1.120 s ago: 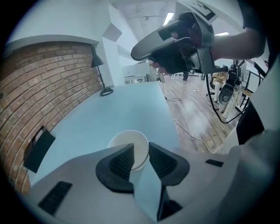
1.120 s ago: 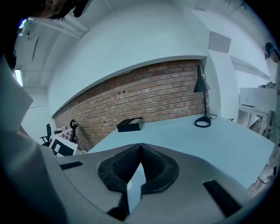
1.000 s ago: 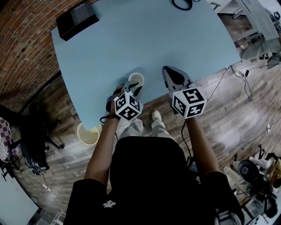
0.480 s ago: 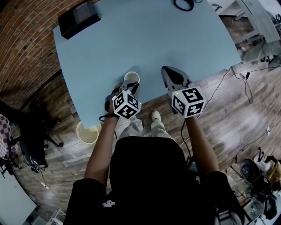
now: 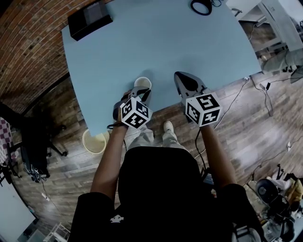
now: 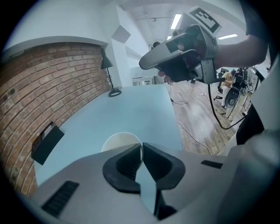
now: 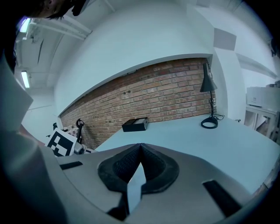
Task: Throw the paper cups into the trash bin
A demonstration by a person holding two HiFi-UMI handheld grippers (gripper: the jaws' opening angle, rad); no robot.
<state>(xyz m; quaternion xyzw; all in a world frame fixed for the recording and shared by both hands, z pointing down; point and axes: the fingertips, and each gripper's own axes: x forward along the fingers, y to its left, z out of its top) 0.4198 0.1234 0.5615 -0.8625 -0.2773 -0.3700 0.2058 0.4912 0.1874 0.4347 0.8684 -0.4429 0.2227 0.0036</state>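
A white paper cup (image 5: 142, 82) stands upright near the front edge of the light blue table (image 5: 156, 42). My left gripper (image 5: 142, 91) reaches down to it; its jaws have just been closing. In the left gripper view the cup (image 6: 114, 142) has its near-right rim pinched between the tips of the left gripper (image 6: 141, 146). My right gripper (image 5: 178, 75) hovers shut over the table to the cup's right, nothing between its jaws, and also shows in its own view (image 7: 140, 146). The cream trash bin (image 5: 94, 142) sits on the floor below the table's left front corner.
A black box (image 5: 90, 20) lies at the table's far left corner. A black desk lamp's round base (image 5: 201, 6) sits at the far edge. A black chair (image 5: 35, 142) stands left of the bin. Cables run over the wooden floor on the right.
The left gripper's jaws have drawn together onto the cup's rim. The right gripper has stayed where it was.
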